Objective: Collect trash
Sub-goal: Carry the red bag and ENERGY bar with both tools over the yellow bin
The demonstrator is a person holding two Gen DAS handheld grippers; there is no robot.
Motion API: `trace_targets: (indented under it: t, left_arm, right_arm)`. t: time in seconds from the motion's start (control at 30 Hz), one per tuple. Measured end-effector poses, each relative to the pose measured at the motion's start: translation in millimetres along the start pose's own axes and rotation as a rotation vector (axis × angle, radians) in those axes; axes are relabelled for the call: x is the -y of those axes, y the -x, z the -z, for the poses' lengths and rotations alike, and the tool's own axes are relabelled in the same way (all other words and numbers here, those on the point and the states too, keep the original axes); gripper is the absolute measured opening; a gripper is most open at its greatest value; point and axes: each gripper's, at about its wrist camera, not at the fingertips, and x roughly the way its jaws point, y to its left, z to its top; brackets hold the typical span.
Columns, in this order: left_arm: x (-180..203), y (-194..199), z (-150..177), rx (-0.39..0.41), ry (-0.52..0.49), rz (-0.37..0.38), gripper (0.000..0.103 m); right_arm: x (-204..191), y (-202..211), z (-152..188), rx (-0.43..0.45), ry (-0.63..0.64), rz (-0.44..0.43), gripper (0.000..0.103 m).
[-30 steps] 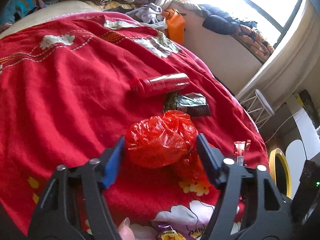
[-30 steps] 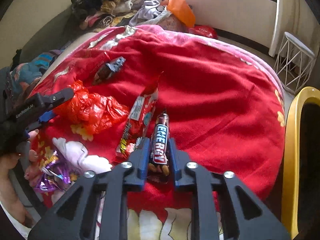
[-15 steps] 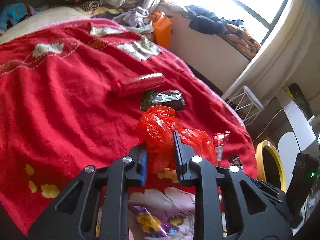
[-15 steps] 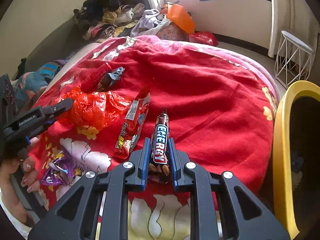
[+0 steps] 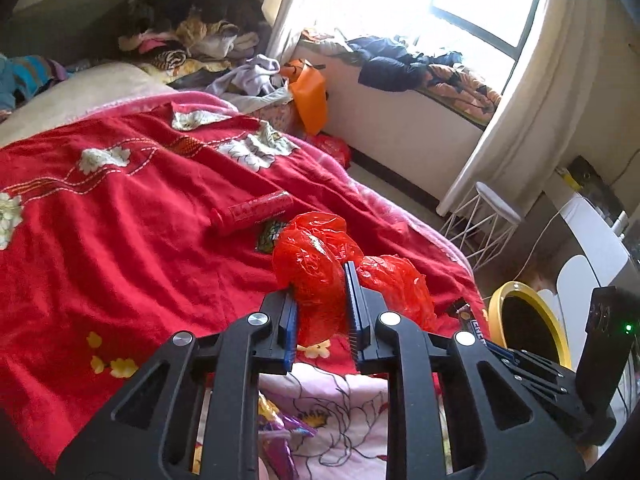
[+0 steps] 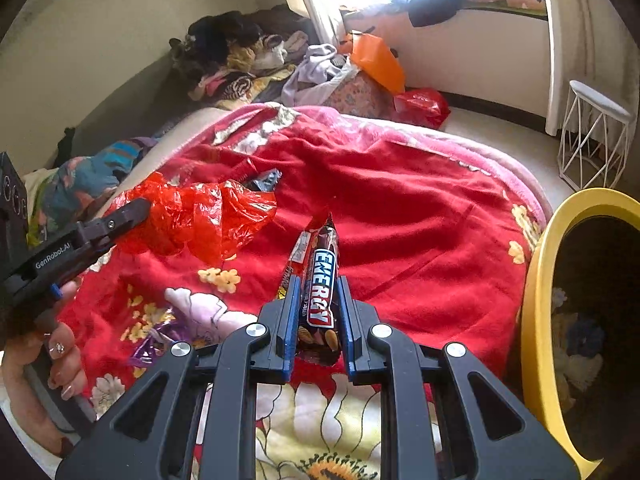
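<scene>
The left tool (image 5: 320,300) is clenched on a crumpled red plastic bag (image 5: 316,264), while the right tool (image 6: 318,312) grips an Energy bar wrapper (image 6: 322,292), the yellow-rimmed bin (image 6: 536,320) at three o'clock.

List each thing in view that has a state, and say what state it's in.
left gripper: shut on red plastic bag, lifted
right gripper: shut on Energy bar wrapper
red tube: lying on blanket
purple wrapper: lying on blanket
yellow bin: open

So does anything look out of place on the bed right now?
Yes: a red tube, a dark wrapper and a purple wrapper lie loose on the red blanket.
</scene>
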Motion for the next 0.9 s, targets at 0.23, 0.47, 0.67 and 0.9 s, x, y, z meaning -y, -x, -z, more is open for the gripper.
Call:
trace_targets:
  t: [0.23, 0.47, 0.67, 0.9]
  left_arm:
    - [16, 15, 3, 0.02, -0.031, -0.004, 0.014]
    - [26, 23, 7, 0.022, -0.041, -0.001, 0.014]
    - [34, 29, 8, 0.023, -0.055, -0.002, 0.014]
    - [46, 36, 12, 0.023, -0.072, 0.01, 0.014]
  right_arm:
    - [1, 22, -3, 0.044, 0.005, -0.01, 0.018]
    - [6, 39, -7, 0.076, 0.008, -0.005, 0.018]
    - [19, 52, -8, 0.09, -0.023, -0.004, 0.018]
    - [35, 64, -9, 0.111, -0.057, 0.011, 0.017]
